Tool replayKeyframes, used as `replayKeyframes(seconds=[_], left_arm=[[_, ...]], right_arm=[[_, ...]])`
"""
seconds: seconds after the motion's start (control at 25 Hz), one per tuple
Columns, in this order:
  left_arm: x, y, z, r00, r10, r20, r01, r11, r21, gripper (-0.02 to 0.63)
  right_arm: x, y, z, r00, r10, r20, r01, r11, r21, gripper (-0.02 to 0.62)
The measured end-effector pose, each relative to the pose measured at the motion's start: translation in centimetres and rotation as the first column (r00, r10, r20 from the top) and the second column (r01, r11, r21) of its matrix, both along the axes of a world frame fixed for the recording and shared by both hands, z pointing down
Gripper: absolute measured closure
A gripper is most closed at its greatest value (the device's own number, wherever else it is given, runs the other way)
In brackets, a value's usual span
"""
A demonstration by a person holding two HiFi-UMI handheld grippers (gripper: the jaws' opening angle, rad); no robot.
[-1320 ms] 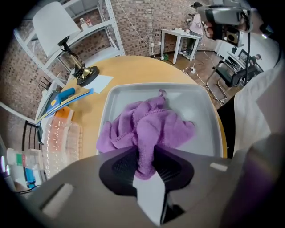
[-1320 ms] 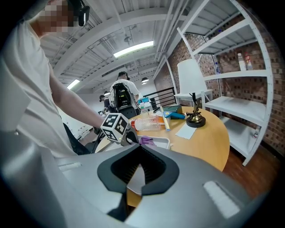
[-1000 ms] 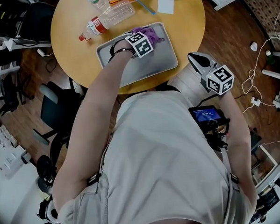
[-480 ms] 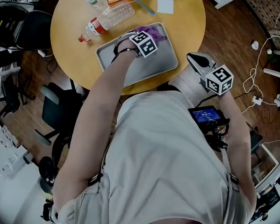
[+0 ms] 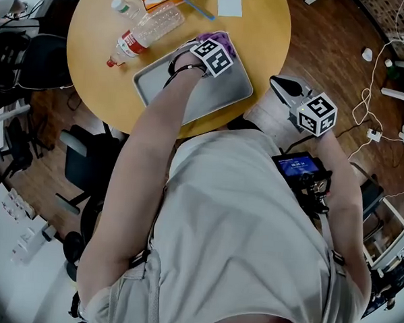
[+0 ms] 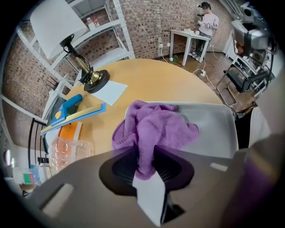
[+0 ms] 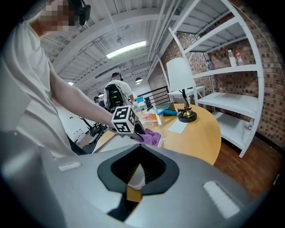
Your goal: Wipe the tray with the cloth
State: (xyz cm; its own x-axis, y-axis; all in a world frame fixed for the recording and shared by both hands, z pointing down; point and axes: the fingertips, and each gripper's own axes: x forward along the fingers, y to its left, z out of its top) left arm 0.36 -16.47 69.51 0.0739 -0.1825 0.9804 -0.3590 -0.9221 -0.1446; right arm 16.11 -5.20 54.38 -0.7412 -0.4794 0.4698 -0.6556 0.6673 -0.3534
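**Left hand-held gripper** (image 6: 145, 167): the jaws are clamped on a fold of the soft purple pile cloth (image 6: 156, 127) and point steeply down. The free bulk of the cloth bunches ahead of the jaws and rests on the shallow grey rectangular metal tray (image 6: 216, 129).

**Position:** in the head view the cloth lies at the tray's far corner, about 1 o'clock of its centre, close to the raised rim.

**Governing relation:** the tray's long axis runs from 8 o'clock to 2 o'clock, and its bare floor lies toward 8 o'clock of this gripper. The coming stroke is judged to be a drag that way. The left hand is the nearer and already on the work.

**Right hand-held gripper** (image 7: 137, 178): the jaws are together with nothing between them. It is held at 4 o'clock of the tray, well apart.

**Materials:** the tray is hard and smooth, so the cloth should slide readily. It sits unrestrained on the round yellow wooden surface (image 5: 99, 57) and may shift. A clear ribbed plastic bottle (image 5: 148, 30) lies at 10 o'clock, near the rim.
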Motion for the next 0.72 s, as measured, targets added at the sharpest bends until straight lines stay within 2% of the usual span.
replayKeyframes(seconds=[0.28,0.56,0.72], left_arm=[[0.8,1.8,0.0,0.998,0.057,0.02,-0.057,0.998,-0.007,0.508],[2.9,7.2,0.0,0.987,0.156,0.038,-0.155,0.988,-0.011,0.509],[4.2,10.7,0.2,0.984,0.175,0.016,-0.175,0.984,-0.037,0.509]], right_arm=[[-0.1,-0.2,-0.1,1.0,-0.002,0.008,0.002,1.0,-0.004,0.592],[-1.0,-0.5,-0.7,1.0,-0.026,0.01,0.026,1.0,0.003,0.592],[-1.4,-0.3,-0.7,0.999,-0.037,0.009,0.037,0.999,0.003,0.592]])
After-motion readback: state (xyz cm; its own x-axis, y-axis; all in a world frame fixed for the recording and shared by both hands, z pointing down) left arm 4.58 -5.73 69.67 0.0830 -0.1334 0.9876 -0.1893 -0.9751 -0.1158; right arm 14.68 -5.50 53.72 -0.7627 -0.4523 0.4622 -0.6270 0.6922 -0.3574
